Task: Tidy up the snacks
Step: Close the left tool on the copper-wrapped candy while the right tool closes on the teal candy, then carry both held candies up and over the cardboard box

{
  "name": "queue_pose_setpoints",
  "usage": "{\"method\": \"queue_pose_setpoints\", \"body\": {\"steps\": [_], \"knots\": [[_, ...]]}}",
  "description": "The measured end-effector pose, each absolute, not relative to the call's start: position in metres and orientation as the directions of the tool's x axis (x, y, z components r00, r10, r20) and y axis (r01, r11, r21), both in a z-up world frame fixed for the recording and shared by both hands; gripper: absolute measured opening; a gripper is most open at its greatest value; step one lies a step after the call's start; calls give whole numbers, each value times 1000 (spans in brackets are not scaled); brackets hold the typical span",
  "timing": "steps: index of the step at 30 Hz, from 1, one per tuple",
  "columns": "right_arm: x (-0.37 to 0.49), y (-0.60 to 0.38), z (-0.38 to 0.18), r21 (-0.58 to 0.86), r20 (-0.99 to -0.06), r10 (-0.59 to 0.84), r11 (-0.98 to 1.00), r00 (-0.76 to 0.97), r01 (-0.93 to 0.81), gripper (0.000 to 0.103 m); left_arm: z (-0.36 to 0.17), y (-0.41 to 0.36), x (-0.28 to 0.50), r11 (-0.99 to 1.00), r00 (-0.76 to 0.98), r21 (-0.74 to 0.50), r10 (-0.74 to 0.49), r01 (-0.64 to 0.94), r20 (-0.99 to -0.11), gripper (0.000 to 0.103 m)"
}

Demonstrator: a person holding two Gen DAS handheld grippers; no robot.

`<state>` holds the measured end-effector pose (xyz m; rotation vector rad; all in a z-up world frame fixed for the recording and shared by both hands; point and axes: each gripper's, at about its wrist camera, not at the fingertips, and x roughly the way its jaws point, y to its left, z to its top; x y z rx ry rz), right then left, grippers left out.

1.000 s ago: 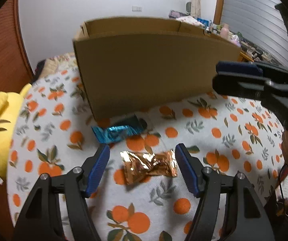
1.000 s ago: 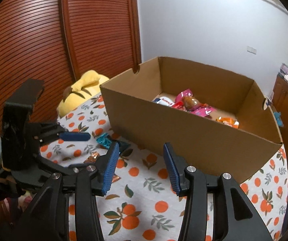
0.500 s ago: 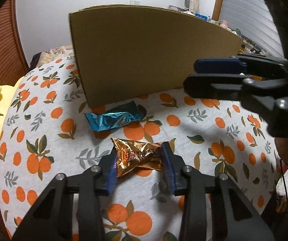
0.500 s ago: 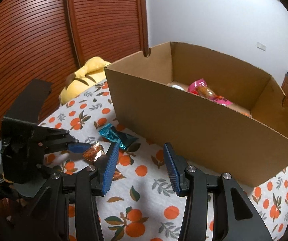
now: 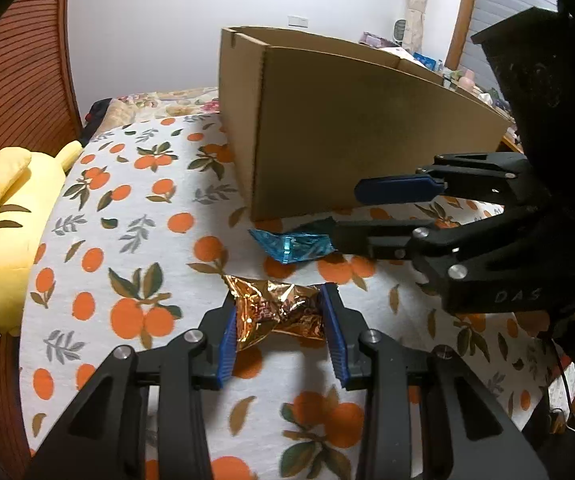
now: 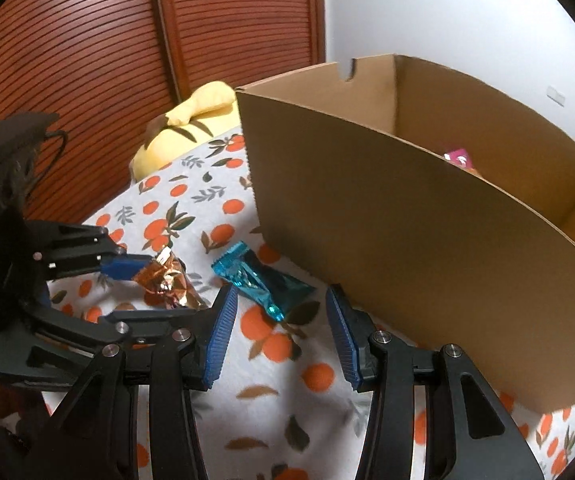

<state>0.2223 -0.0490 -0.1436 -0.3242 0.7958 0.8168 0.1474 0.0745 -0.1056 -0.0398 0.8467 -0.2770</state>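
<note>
A cardboard box (image 6: 427, 240) stands on the desk (image 5: 135, 240), which is covered with a cloth printed with oranges. From the right wrist view only a corner of a pink packet (image 6: 458, 159) shows above the near wall inside the box; the rest of its contents is hidden.

Two snacks lie on the cloth just in front of the box. The left tool (image 5: 281, 330) is clamped on the gold candy wrapper (image 5: 277, 314), its blue pads pressing both sides of the crumpled foil. The blue candy wrapper (image 6: 261, 280) lies near the box wall, beside the gold one. The right tool (image 6: 279, 334) hovers over it with its jaws partly spread and nothing gripped; the wrapper sits just ahead of the fingertips.

A yellow plush toy (image 5: 11, 220) rests at the desk's edge.
</note>
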Motion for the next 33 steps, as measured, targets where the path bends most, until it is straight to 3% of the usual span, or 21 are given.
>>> {"method": "queue_pose_setpoints", "body": {"steps": [14,16,19,33], "knots": [[240,-14,-172,38,-797,505,588,330,-808,46,-113,91,148,970,631,-158,-239,183,-738,36],[237,-13,-170,18,-804,489,590,340,-807,42,-112,92,147,971,634,-156,-236,180,-736,36],[233,-15,-169,11,-804,487,586,341,-810,24,-110,92,146,972,638,-155,-234,178,-734,36],[196,-50,-149,28,-764,528,601,371,-798,21,-85,74,138,970,666,-125,-235,209,-708,36]]}}
